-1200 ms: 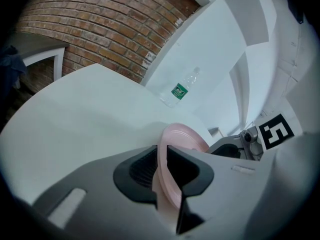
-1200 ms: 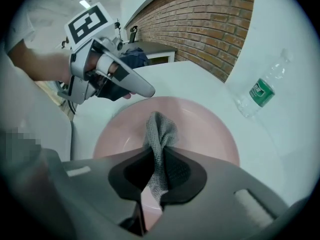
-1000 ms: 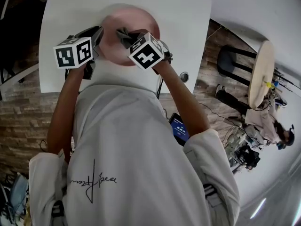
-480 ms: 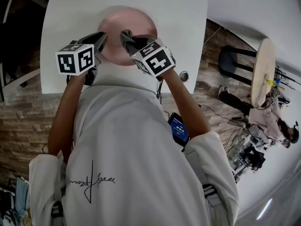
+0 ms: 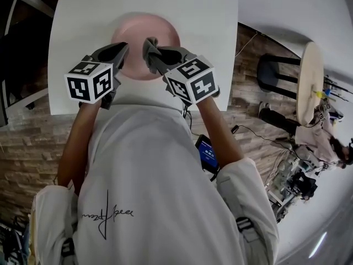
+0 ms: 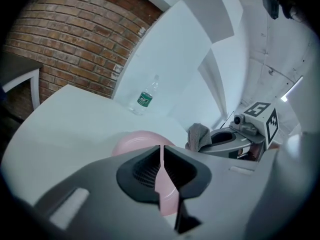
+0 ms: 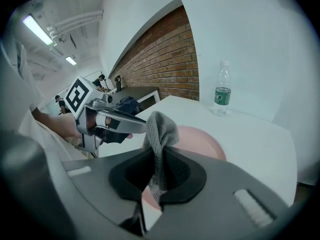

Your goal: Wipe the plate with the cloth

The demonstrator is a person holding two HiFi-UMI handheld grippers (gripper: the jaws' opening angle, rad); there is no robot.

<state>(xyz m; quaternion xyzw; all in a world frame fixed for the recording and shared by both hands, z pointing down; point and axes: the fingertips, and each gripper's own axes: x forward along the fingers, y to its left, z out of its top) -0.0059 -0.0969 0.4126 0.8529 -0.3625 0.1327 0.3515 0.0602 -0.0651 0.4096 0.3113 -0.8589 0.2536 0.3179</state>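
Right gripper view shows the right tool (image 7: 159,159) pinching the grey cloth (image 7: 161,130). The cloth's free fold sticks out past the jaw tips, seemingly clear of the pink plate (image 7: 200,140), which lies flat on the white surface (image 7: 250,131). The left tool (image 6: 161,151) hangs close by, its jaws just drawn almost together with nothing between them. To wipe well, I judge the cloth should come down fold-first onto the plate and sweep steadily, while the left tool braces the rim against sliding.

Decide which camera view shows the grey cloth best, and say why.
The right gripper view: the cloth fills the centre, pinched in the right gripper. The left gripper view shows it small, from the side. The head view shows only a dark tip over the plate.
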